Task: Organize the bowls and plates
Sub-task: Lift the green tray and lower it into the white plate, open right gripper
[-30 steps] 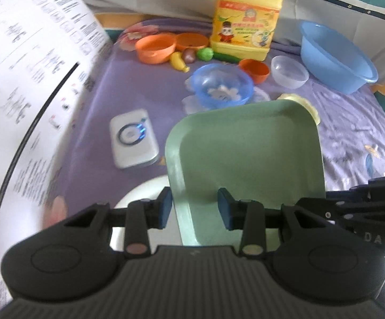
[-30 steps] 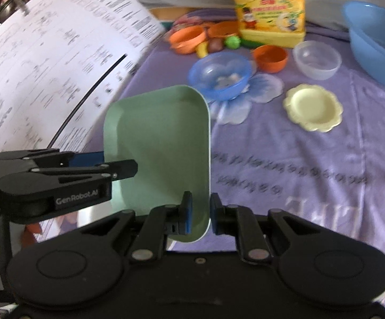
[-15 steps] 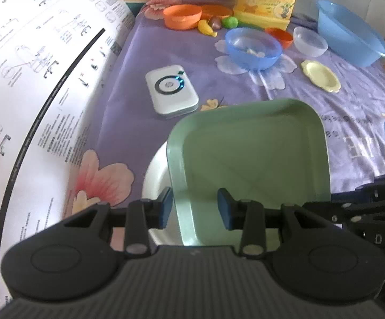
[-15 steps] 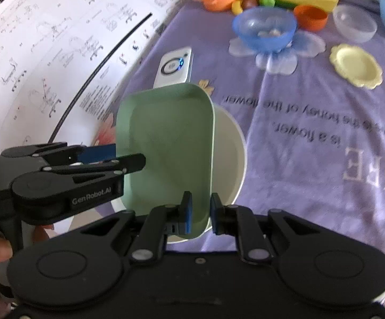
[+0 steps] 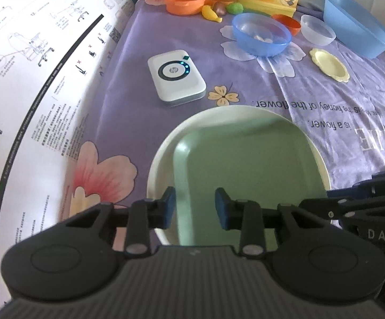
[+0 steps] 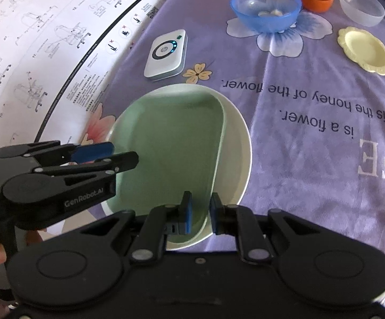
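At the left, the left gripper (image 6: 107, 156) straddles the green tray (image 5: 245, 164)'s edge, its jaws closing. The tray sits in the white plate (image 5: 160, 164). Rightward, the right gripper (image 6: 200, 212) seems clamped on the tray's rim. Uneven release could tip the tray or drag the plate.

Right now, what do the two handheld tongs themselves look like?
Both are matte black plastic. Each has two rounded housings with a circular disc, jointed link arms with pale rivets, and blue pads on the fingertips. The left tongs carry white "GenRobot.AI" lettering on the side, read in the right camera. The right tongs show "DAS" lettering in the left camera. No cables or sleeves show.
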The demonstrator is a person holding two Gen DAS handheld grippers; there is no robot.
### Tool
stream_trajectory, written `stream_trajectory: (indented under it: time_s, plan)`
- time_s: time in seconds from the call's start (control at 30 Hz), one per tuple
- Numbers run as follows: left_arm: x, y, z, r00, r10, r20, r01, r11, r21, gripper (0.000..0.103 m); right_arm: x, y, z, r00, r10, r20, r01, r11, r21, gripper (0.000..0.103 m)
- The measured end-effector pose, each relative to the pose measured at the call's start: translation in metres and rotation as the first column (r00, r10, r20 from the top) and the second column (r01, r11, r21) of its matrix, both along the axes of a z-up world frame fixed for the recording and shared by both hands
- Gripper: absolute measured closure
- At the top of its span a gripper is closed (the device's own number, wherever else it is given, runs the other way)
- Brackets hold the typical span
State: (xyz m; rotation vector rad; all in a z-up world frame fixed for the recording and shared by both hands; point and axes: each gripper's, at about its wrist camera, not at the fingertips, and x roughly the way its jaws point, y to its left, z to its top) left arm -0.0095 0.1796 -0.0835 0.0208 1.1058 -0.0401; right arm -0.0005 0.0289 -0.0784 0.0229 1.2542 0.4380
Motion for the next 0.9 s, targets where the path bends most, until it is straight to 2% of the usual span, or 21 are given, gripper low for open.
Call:
stream_trajectory:
  time_s: [0.17, 0.23, 0.27, 0.3, 0.33, 0.37, 0.4, 0.43, 0.5, 0.67, 0.9]
  plan:
    - [0.002, 0.004, 0.000, 1.000, 0.009, 0.013, -0.009, 1.000, -0.005, 0.069, 0.003, 0.004, -0.001, 0.999, 0.025, 0.036, -0.024, 0.999, -0.033, 0.087]
    - [0.001, 0.007, 0.002, 0.999, 0.023, 0.028, -0.023, 1.000, -0.001, 0.060, 0.002, 0.004, 0.001, 0.998, 0.031, 0.055, -0.029, 0.999, -0.037, 0.069]
    - [0.001, 0.009, 0.003, 0.999, 0.028, 0.034, -0.028, 1.000, -0.004, 0.057, 0.001, 0.004, 0.004, 0.997, 0.036, 0.066, -0.034, 0.999, -0.025, 0.052]
    - [0.000, 0.011, 0.005, 0.998, 0.034, 0.045, -0.034, 0.999, -0.010, 0.048, 0.000, 0.004, 0.008, 0.996, 0.045, 0.081, -0.044, 0.999, -0.012, 0.034]
    - [-0.002, 0.013, 0.008, 0.997, 0.043, 0.058, -0.042, 0.999, -0.011, 0.036, -0.002, 0.005, 0.012, 0.993, 0.051, 0.105, -0.049, 0.999, -0.021, 0.023]
    - [-0.003, 0.015, 0.010, 0.996, 0.052, 0.072, -0.051, 0.999, -0.009, 0.030, -0.004, 0.005, 0.017, 0.990, 0.057, 0.132, -0.053, 0.998, -0.033, 0.006]
    - [-0.006, 0.017, 0.014, 0.993, 0.062, 0.096, -0.062, 0.998, -0.005, 0.018, -0.007, 0.006, 0.022, 0.984, 0.066, 0.165, -0.060, 0.997, -0.043, 0.000]
    - [-0.008, 0.019, 0.018, 0.990, 0.073, 0.121, -0.073, 0.997, -0.001, 0.009, -0.010, 0.006, 0.027, 0.978, 0.083, 0.194, -0.073, 0.996, -0.055, 0.000]
    - [-0.011, 0.023, 0.024, 0.984, 0.091, 0.154, -0.092, 0.996, -0.006, 0.000, -0.012, 0.006, 0.032, 0.971, 0.095, 0.219, -0.081, 0.994, -0.069, 0.000]
    - [-0.011, 0.031, 0.031, 0.977, 0.134, 0.164, -0.128, 0.991, -0.046, 0.000, -0.015, 0.003, 0.038, 0.965, 0.088, 0.246, -0.069, 0.994, -0.085, 0.000]
    - [-0.011, 0.024, 0.034, 0.979, 0.122, 0.163, -0.117, 0.992, -0.041, 0.000, -0.019, -0.005, 0.039, 0.962, 0.070, 0.263, -0.048, 0.995, -0.087, 0.000]
